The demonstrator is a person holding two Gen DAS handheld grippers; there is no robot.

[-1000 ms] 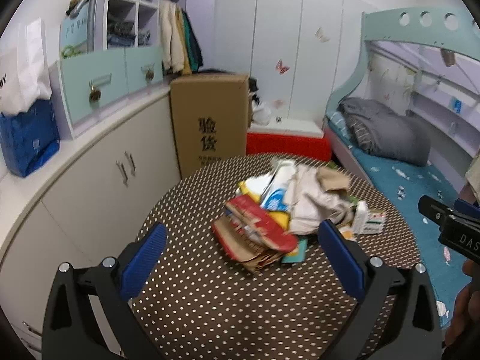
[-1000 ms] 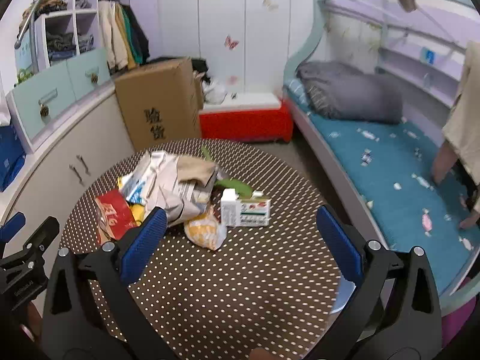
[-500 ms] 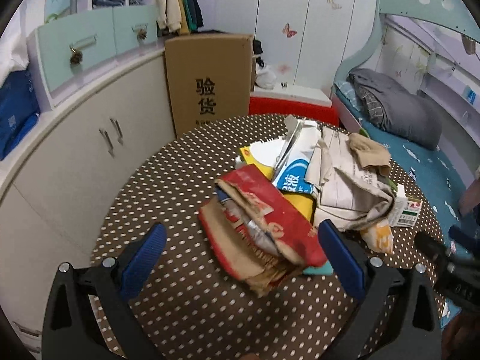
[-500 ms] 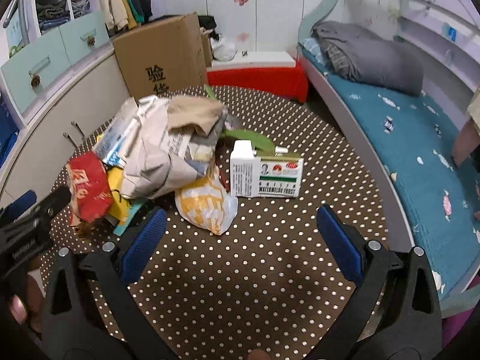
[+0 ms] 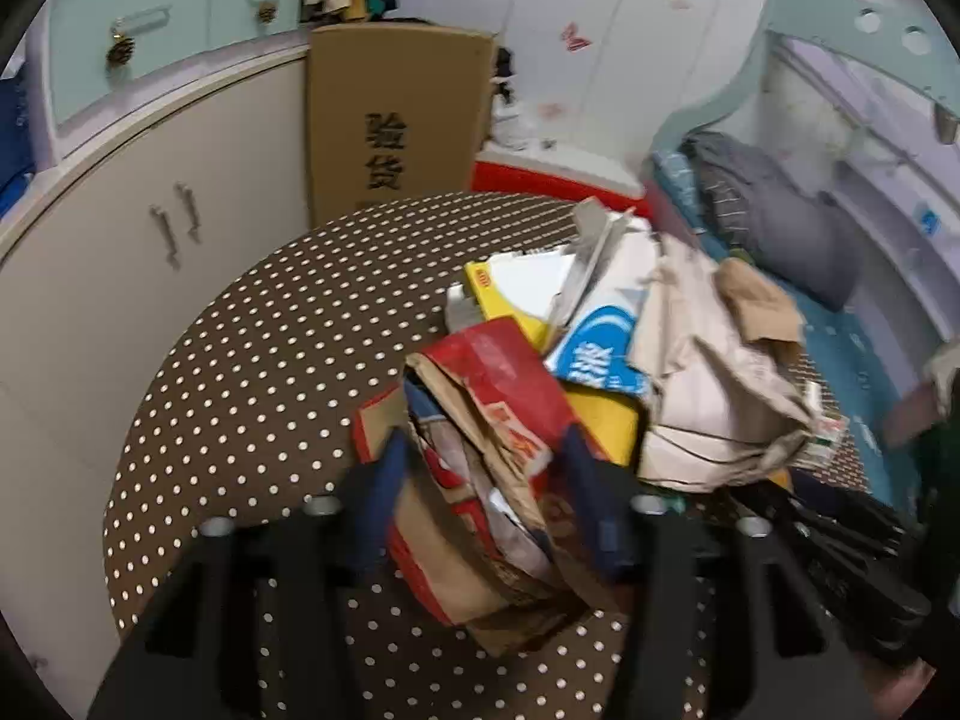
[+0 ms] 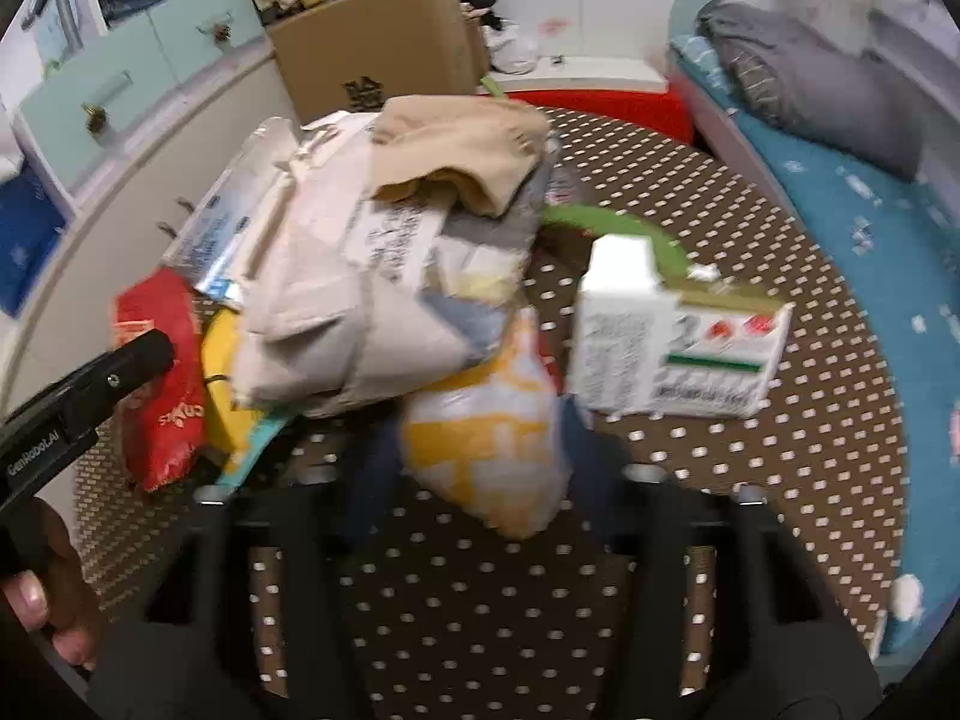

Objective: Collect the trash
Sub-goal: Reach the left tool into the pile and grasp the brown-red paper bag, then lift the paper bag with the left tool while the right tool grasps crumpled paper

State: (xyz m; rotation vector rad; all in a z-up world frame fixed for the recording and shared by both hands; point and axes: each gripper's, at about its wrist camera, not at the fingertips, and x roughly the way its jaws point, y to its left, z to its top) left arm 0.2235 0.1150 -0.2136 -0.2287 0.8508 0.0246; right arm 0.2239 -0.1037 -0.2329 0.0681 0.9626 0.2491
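A heap of trash lies on a round brown polka-dot table (image 5: 252, 360). My left gripper (image 5: 483, 468) has its blue fingers on either side of a crumpled red and brown paper bag (image 5: 480, 420), closing on it. My right gripper (image 6: 480, 462) has its fingers on either side of a yellow and white plastic bag (image 6: 486, 438). The heap also holds beige crumpled paper (image 6: 336, 300), a white carton (image 6: 666, 348), a blue and white wrapper (image 5: 600, 342) and yellow packaging (image 5: 516, 294). The left gripper's body (image 6: 78, 390) shows at the left of the right wrist view.
A tall cardboard box (image 5: 390, 114) stands behind the table. White cabinets (image 5: 120, 228) run along the left. A red box (image 5: 552, 180) is on the floor behind. A bed with blue sheet and grey blanket (image 6: 810, 84) lies to the right.
Both grippers moved forward and down into the heap and their fingers narrowed, the left around the red and brown bag, the right around the yellow and white bag.
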